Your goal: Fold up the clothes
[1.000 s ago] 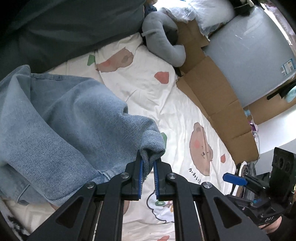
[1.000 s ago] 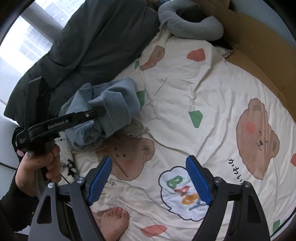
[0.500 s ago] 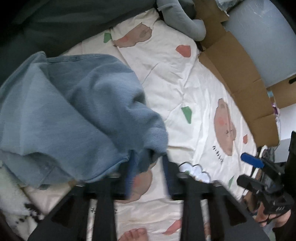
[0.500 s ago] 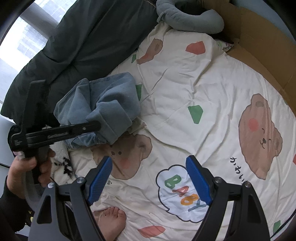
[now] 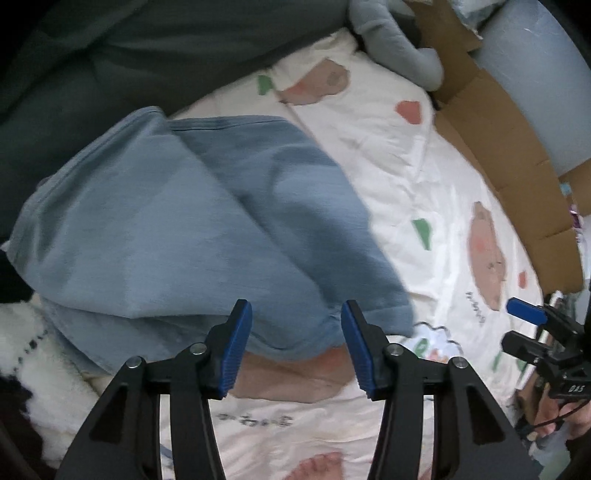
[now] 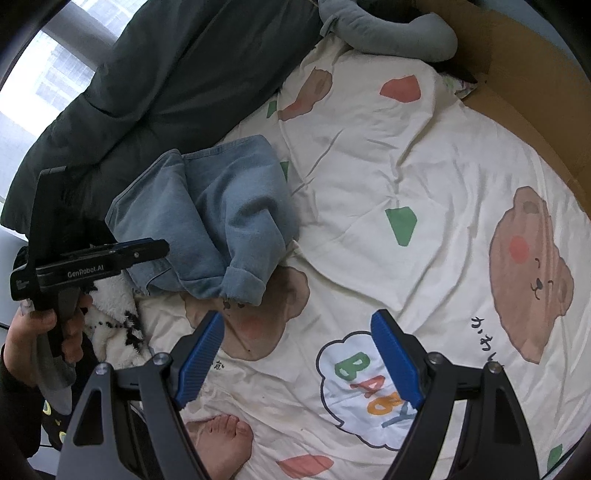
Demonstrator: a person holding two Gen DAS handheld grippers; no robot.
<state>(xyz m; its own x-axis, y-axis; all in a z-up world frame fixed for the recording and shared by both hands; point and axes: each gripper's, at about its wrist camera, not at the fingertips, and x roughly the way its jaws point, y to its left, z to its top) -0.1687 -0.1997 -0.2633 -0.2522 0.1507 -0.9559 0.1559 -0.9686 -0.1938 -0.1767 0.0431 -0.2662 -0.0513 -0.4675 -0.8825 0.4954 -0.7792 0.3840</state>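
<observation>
Left hand-held gripper (image 5: pixel 295 347) and right hand-held gripper (image 6: pixel 295 363) both gape wide, holding nothing.

It was a home bedroom: a cream cotton bedsheet printed with brown bears (image 6: pixel 424 177) covered the bed, a dark green quilted duvet (image 6: pixel 155 70) lay bunched beside a bright window (image 6: pixel 48 74), with a grey curved cushion (image 6: pixel 388 33)

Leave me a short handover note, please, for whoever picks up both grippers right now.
Left gripper: open, empty, just short of the jeans' near edge.
Right gripper: open, empty, over the printed bedsheet, well clear of the jeans.
Jeans: lying in a loose bundle on the sheet's left side beside the dark duvet, one cuffed leg end facing you.
Done: jeans roughly doubled over; neither gripper holds them.
Left: judging by the uneven layers, probably square them up and finish the fold.
</observation>
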